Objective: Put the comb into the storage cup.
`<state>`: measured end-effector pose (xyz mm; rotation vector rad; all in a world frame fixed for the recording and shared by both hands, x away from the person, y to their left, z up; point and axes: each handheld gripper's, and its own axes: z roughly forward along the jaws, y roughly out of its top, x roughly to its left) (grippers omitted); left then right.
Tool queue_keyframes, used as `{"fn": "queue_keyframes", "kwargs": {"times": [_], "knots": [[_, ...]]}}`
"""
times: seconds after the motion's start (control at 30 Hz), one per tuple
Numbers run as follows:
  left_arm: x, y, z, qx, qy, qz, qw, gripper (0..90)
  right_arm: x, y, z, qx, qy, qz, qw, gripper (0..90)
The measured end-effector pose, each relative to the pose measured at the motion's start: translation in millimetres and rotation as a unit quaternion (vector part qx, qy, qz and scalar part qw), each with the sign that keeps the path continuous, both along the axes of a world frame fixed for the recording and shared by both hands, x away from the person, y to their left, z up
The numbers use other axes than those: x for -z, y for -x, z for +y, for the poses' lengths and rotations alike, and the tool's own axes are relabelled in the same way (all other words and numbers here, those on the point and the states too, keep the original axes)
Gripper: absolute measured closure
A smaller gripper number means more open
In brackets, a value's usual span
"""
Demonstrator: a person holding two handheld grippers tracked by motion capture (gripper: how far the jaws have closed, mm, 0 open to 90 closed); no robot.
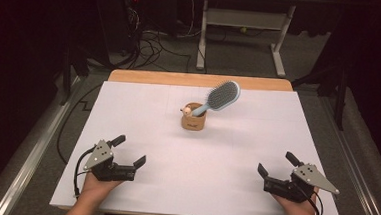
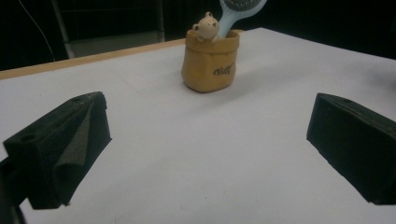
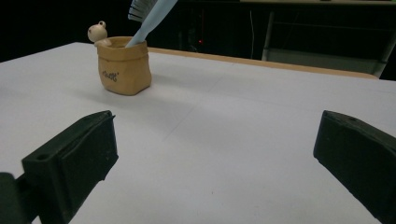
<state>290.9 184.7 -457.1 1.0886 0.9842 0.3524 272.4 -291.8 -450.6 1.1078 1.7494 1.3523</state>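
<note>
1. Three views, taken in turn. High view: a white surface (image 1: 142, 119) with a tan, sack-shaped holder (image 1: 193, 119) standing upright near its middle, toward the far side. A pale blue hairbrush (image 1: 218, 98) stands in the holder, handle down — its long axis leans up and away to the right, so the bristled head hangs past the holder's rim. A small bear figure (image 1: 186, 108) sits on the rim's left side. The left gripper (image 1: 129, 153) rests near the front left corner and the right gripper (image 1: 273, 163) near the front right, each held in a hand, jaws spread wide and empty, both well apart from the holder.

2. Left gripper view: the two black jaws stand far apart with nothing between them. The holder (image 2: 210, 60) sits ahead, slightly left of centre, with the bear (image 2: 206, 27) peeking over its rim and the brush handle (image 2: 229, 23) rising up and to the right.

3. Right gripper view: jaws again wide and empty. The holder (image 3: 123, 65) is ahead to the left; the brush (image 3: 149, 18) slants up to the right.

4. Judgement: nothing is grasped yet — this looks like the resting start. The next move likely calls for one gripper to reach forward to the brush, perhaps while the other steadies the holder.
</note>
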Motion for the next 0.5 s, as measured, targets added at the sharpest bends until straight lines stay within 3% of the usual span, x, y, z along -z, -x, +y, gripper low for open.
{"fn": "queue_keyframes", "kwargs": {"times": [0.5], "knots": [[-3.1,0.4,4.3,-0.008,0.001,-0.007,0.9999,0.6,2.4,0.4,6.9,-0.003,0.012,0.001,0.9999,0.3]]}}
